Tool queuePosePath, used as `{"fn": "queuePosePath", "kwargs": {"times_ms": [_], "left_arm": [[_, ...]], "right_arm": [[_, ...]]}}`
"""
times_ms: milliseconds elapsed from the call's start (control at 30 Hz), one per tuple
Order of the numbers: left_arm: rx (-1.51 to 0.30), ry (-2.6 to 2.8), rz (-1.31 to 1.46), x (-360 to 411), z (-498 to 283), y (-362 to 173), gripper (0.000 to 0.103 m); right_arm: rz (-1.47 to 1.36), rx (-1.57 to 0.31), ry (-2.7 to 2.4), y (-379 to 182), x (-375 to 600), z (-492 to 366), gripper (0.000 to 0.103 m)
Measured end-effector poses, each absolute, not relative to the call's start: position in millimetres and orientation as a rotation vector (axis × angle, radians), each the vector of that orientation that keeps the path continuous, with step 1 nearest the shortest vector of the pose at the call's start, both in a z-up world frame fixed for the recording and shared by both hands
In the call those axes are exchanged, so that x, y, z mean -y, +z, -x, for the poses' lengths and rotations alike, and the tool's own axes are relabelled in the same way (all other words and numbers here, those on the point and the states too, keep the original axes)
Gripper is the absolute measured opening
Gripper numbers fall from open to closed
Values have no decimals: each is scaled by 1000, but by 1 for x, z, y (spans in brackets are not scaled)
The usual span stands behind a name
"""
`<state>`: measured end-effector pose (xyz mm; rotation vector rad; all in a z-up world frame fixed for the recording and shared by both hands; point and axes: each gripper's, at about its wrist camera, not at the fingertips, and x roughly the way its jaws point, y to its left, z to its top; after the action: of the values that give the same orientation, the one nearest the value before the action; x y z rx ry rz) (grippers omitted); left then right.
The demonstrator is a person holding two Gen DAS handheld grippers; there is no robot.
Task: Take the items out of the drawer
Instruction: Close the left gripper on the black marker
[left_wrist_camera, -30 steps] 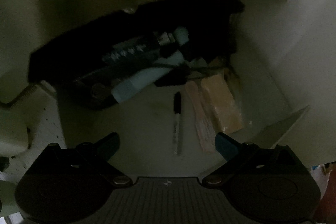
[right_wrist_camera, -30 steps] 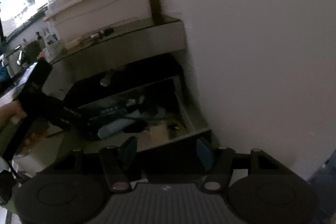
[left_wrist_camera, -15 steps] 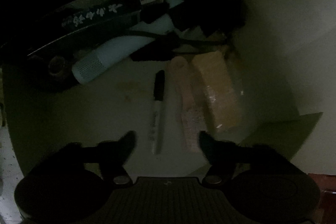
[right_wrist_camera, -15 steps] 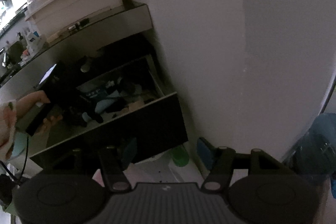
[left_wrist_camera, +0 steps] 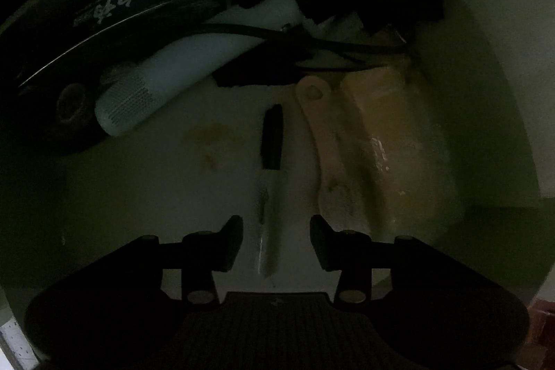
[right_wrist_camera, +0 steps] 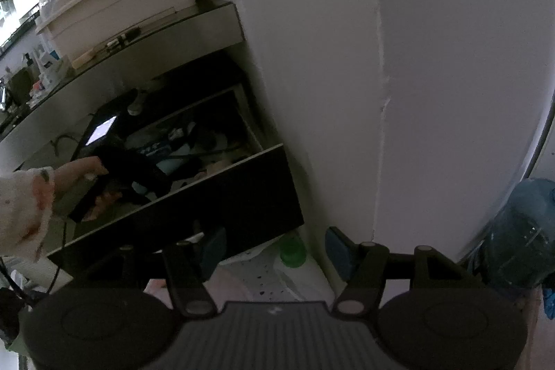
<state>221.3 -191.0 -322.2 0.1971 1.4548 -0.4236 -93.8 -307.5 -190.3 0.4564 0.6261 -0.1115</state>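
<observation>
My left gripper (left_wrist_camera: 275, 233) is open inside the dark drawer, its fingers straddling the lower end of a marker pen (left_wrist_camera: 270, 182) with a black cap that lies on the drawer floor (left_wrist_camera: 156, 182). A pink flat strip (left_wrist_camera: 324, 141) and a tan block (left_wrist_camera: 399, 141) lie just right of the pen. My right gripper (right_wrist_camera: 275, 247) is open and empty, held outside and below the open drawer (right_wrist_camera: 222, 196), which has a black front. The left hand and its gripper show reaching into the drawer in the right wrist view (right_wrist_camera: 121, 169).
At the drawer's back lie a pale blue cylinder (left_wrist_camera: 163, 82), a black box with white lettering (left_wrist_camera: 138, 2), black cables (left_wrist_camera: 312, 44) and dark items. A white bin (right_wrist_camera: 118, 6) sits on the counter above. A green bottle (right_wrist_camera: 293, 250) and blue water jug (right_wrist_camera: 520, 231) stand on the floor.
My left gripper has moved down and forward into the drawer and narrowed around the pen's end. My right gripper has pulled back from the drawer and stays open.
</observation>
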Motion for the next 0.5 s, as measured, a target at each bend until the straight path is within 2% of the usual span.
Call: {"fn": "queuePosePath", "kwargs": {"times_ms": [133,200,233,500], "left_arm": [[-1460,-408,-219,195,-224,-332,36],[-1466,-411,-244,198,-224,-337,26],[-1465,-410,-254,199,-224,-339,24],[-1457,-414,-256,199,-227,-342,22]], "right_arm": [[-459,-620,-109,-187,307,93,63],[-462,-616,-106,-184,307,93,63],[-463,-614,-104,-183,307,93,63],[-452,-604,-83,-176,302,88,63]]}}
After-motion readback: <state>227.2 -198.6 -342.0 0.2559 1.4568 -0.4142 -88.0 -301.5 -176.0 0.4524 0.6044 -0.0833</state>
